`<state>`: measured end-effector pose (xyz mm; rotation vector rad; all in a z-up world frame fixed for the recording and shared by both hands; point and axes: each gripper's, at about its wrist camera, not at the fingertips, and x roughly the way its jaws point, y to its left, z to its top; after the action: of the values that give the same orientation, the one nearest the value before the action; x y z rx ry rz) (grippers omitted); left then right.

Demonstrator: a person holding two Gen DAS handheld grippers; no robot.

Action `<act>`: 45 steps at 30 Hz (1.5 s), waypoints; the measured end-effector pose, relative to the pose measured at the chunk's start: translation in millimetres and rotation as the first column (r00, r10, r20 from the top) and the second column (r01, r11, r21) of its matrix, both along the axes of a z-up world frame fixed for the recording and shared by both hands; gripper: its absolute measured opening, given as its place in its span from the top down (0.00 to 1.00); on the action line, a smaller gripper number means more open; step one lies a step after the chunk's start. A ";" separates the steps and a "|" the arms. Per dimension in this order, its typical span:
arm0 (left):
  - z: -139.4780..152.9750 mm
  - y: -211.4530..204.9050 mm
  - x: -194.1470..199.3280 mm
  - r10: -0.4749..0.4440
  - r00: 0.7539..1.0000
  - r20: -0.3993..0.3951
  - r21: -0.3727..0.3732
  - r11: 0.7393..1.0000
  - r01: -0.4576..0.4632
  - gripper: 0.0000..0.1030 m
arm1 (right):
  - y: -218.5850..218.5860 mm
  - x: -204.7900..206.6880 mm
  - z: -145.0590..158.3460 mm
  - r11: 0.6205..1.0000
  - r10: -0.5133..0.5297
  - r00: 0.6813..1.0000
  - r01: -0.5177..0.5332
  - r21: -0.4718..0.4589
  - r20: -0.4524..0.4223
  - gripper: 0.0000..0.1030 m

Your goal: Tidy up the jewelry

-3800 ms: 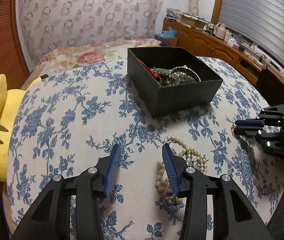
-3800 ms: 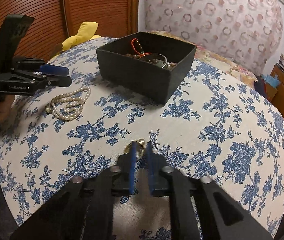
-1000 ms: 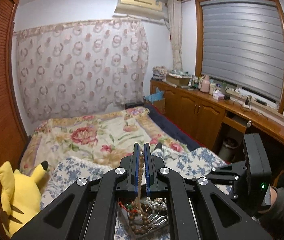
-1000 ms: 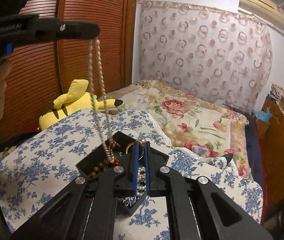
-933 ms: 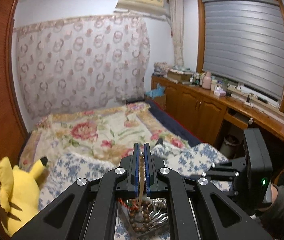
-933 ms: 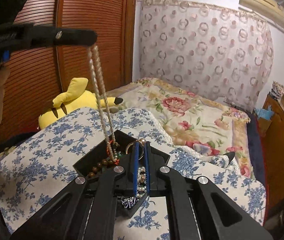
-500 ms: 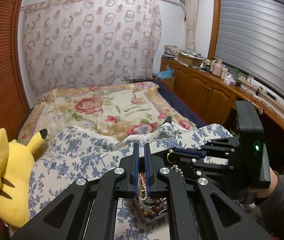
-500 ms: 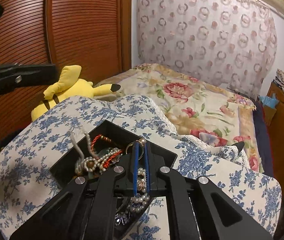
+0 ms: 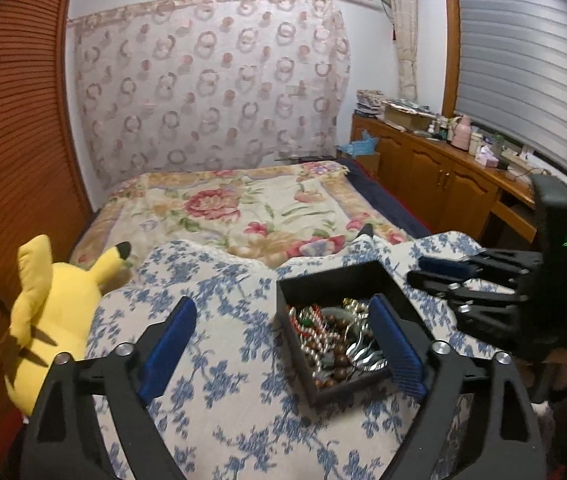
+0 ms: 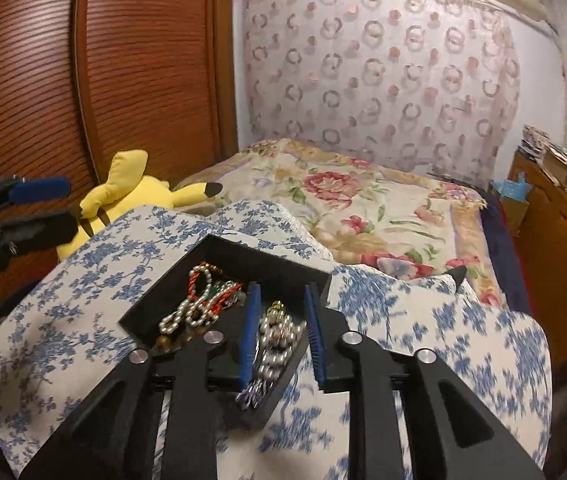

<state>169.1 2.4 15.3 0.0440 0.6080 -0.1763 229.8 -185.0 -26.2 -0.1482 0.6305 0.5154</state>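
A black open box [image 9: 323,280] sits on the blue-flowered cloth [image 9: 235,392] and holds a pile of jewelry. A pearl necklace [image 10: 187,314] lies on top of the pile inside the box [image 10: 267,264]. My left gripper [image 9: 283,340] is wide open and empty, above the box's left side. My right gripper [image 10: 281,332] is partly open and empty, right over the box's near corner, with pearls and a small gold piece [image 10: 277,306] lying between its fingers. The right gripper also shows in the left wrist view [image 9: 435,274], and the left gripper in the right wrist view [image 10: 47,204].
A yellow plush toy [image 9: 47,308] lies at the cloth's left edge, against the wooden slatted doors [image 10: 143,60]. A floral bedspread [image 9: 235,208] lies behind. Wooden cabinets [image 9: 443,180] with clutter run along the right wall.
My left gripper has opened and let the pearl necklace drop into the box. My right gripper has opened and released the small gold piece into the box. Both grippers have lowered toward the box.
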 end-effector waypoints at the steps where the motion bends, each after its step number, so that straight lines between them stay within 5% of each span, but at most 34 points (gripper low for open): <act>1: -0.9 -0.3 -5.0 0.007 1.000 -0.001 0.000 1.000 -0.007 0.12 | -4.7 -9.8 2.4 1.000 -0.019 1.000 0.019 0.014 0.003 0.71; 8: -4.2 -4.9 -50.6 0.064 0.998 0.018 0.017 0.998 -0.064 0.08 | -27.7 -64.2 16.9 0.992 -0.095 0.995 0.092 0.082 0.037 0.54; 16: -2.6 -4.0 -85.0 0.080 0.996 0.026 -0.011 0.997 -0.080 0.08 | -41.6 -121.4 28.8 0.982 -0.162 0.983 0.152 0.116 0.087 0.12; 19: -3.3 -3.0 -94.8 0.083 0.996 0.032 -0.010 0.997 -0.083 0.08 | -45.7 -134.7 30.5 0.975 -0.191 0.977 0.177 0.136 0.098 0.05; 45: -5.2 -2.5 -104.0 0.094 0.995 0.043 0.001 0.996 -0.095 0.08 | -50.2 -144.6 25.3 0.959 -0.263 0.958 0.247 0.136 0.118 0.03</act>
<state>65.1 -0.1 10.2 0.0218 0.5662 -0.0825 85.3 -235.2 -0.9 0.0134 0.4759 0.2890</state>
